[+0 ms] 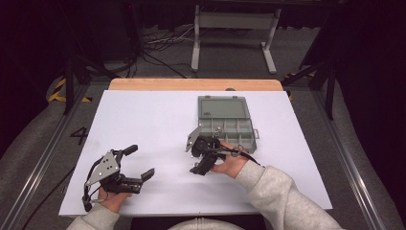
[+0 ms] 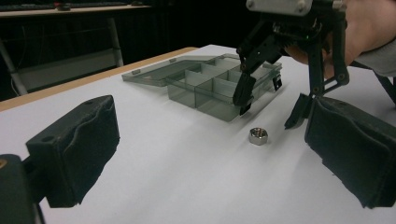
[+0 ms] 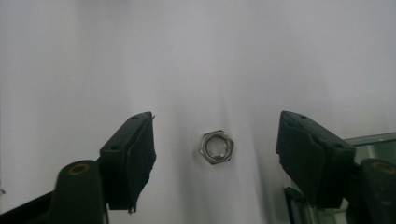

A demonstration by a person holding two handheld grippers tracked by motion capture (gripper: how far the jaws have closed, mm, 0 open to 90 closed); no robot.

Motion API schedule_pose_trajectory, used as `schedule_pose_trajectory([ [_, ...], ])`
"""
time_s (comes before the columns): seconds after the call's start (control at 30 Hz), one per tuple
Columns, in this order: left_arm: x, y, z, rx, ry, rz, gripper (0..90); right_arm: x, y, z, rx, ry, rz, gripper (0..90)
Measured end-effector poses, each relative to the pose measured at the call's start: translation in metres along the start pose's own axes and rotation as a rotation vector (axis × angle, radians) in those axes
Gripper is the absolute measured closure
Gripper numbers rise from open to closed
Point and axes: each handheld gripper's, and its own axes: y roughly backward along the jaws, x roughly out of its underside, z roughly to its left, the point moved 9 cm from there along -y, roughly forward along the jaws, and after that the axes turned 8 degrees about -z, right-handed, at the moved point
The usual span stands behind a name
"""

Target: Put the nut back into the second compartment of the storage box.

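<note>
While hovering with jaws spread wide and empty, right gripper (image 3: pixel 215 154) straddles the hex nut (image 3: pixel 217 147), lying flat on the white table (image 3: pixel 140 56) midway between the pads; far nearer than left gripper (image 1: pixel 136 165), also wide open, holding nothing, well off to the side
</note>
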Motion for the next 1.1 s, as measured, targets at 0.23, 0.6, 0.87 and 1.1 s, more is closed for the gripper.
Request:
schedule_pose_trajectory([
  [0.23,0.000,0.000,0.000,0.001,0.002,-0.001,3.9,0.010,-0.015,0.000,-0.033,-0.010,0.050,49.3],
  [0.6,0.000,0.000,-0.001,0.003,0.004,0.000,4.1,0.016,-0.024,-0.003,-0.022,-0.015,0.090,68.4],
  [0.87,0.000,0.000,-0.001,0.004,0.006,0.002,4.2,0.011,-0.015,-0.002,-0.016,-0.006,0.066,69.7],
  [1.1,0.001,0.000,-0.001,0.006,0.002,0.006,4.2,-0.004,0.011,-0.011,0.017,0.002,-0.004,69.7],
])
